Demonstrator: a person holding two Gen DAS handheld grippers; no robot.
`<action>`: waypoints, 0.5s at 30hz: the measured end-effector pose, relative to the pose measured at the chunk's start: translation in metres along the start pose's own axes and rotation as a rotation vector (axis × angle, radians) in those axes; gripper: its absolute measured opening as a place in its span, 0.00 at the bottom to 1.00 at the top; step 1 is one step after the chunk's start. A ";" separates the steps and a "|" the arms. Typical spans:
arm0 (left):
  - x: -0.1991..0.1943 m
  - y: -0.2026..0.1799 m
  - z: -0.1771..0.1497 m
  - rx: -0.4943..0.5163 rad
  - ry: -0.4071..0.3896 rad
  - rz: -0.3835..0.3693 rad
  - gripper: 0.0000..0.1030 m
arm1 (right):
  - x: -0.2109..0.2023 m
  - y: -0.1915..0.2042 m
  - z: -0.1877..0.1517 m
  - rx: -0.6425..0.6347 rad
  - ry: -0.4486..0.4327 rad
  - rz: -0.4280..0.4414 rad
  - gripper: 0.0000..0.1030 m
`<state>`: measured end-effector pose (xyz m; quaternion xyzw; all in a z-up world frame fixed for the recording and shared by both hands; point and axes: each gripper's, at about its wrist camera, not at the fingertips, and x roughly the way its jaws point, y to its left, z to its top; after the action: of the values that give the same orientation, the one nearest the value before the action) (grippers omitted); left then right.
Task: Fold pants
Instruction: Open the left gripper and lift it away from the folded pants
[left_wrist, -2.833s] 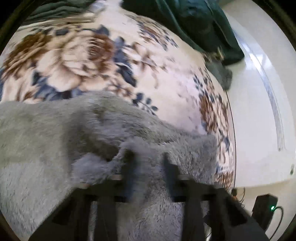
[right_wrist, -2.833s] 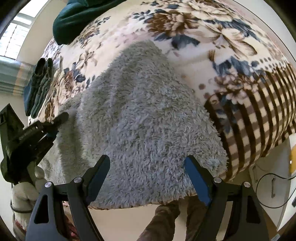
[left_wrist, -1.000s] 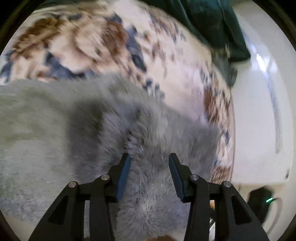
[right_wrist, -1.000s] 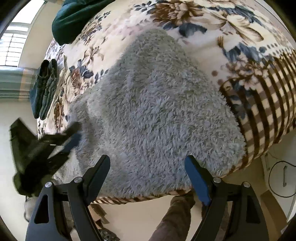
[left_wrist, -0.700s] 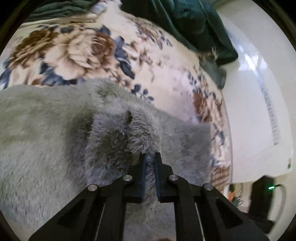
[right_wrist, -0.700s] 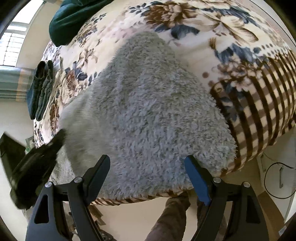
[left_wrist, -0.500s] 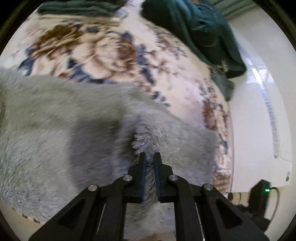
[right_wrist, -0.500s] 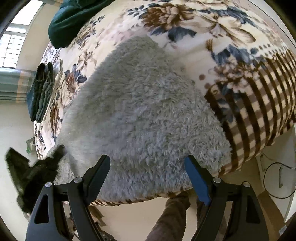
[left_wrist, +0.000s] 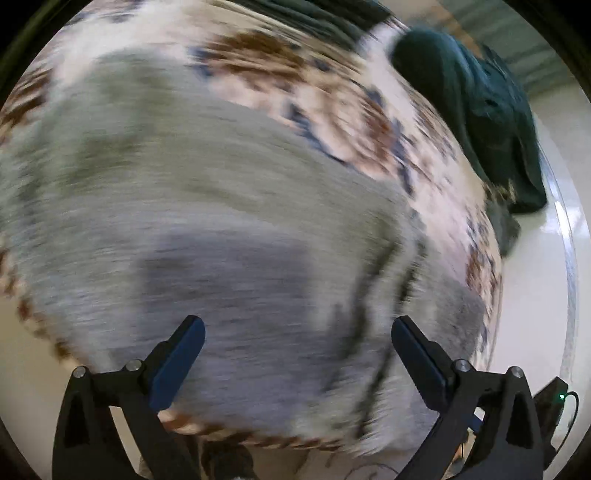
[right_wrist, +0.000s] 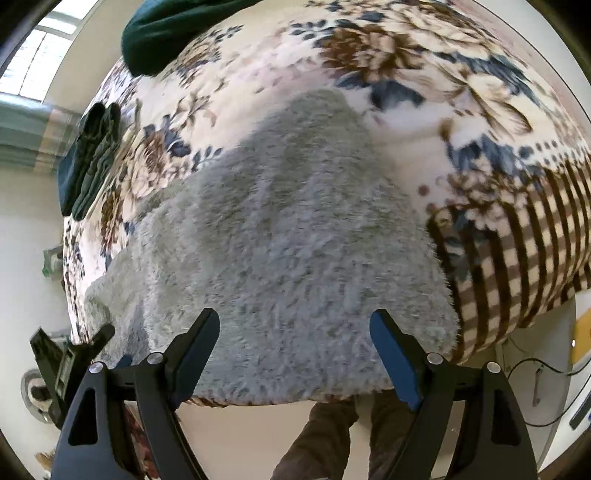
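My left gripper (left_wrist: 298, 354) jaws are opening over the fluffy grey pants (right_wrist: 295, 236), nothing between them. My right gripper (right_wrist: 294, 343) jaws are opening wide too, holding nothing. The pants lie flat on the flowery bed (right_wrist: 424, 66), ready for folding.

Pants (right_wrist: 295, 236): grey long-pile plush cloth, shaggy and matt, tufted surface; smeared by blur in the left wrist view (left_wrist: 229, 236).

Blanket (right_wrist: 424, 66) covering the bed: soft fleece-like cloth, matt, printed with brown and blue flowers on cream; brown-and-cream check band along its right edge.

Dark green garment (right_wrist: 170, 29) at the blanket's far edge: smooth woven cloth, matt, creased.

Folded dark green cloth (right_wrist: 90, 155) at the blanket's left edge: matt, ribbed by its layered folds.

Right gripper (right_wrist: 294, 347): matt black plastic frame, small bright metal pins at the joints; fingers (right_wrist: 391, 354) faced with smooth blue pads.

Left gripper (left_wrist: 297, 354): same black plastic, metal pins, blue pads.

Floor (right_wrist: 236, 439): smooth, pale, faintly glossy.
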<state>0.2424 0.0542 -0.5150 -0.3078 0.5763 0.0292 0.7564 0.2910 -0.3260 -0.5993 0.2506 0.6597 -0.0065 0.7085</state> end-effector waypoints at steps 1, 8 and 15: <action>-0.007 0.014 0.000 -0.038 -0.020 0.014 1.00 | 0.001 0.005 0.000 -0.007 0.002 0.000 0.85; -0.023 0.119 0.017 -0.346 -0.171 0.104 1.00 | 0.017 0.056 0.003 -0.064 0.033 -0.006 0.85; 0.005 0.173 0.068 -0.487 -0.240 0.017 0.99 | 0.038 0.104 0.000 -0.124 0.051 -0.035 0.85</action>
<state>0.2337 0.2264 -0.5841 -0.4701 0.4610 0.2096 0.7229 0.3316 -0.2227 -0.5989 0.1948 0.6809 0.0286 0.7054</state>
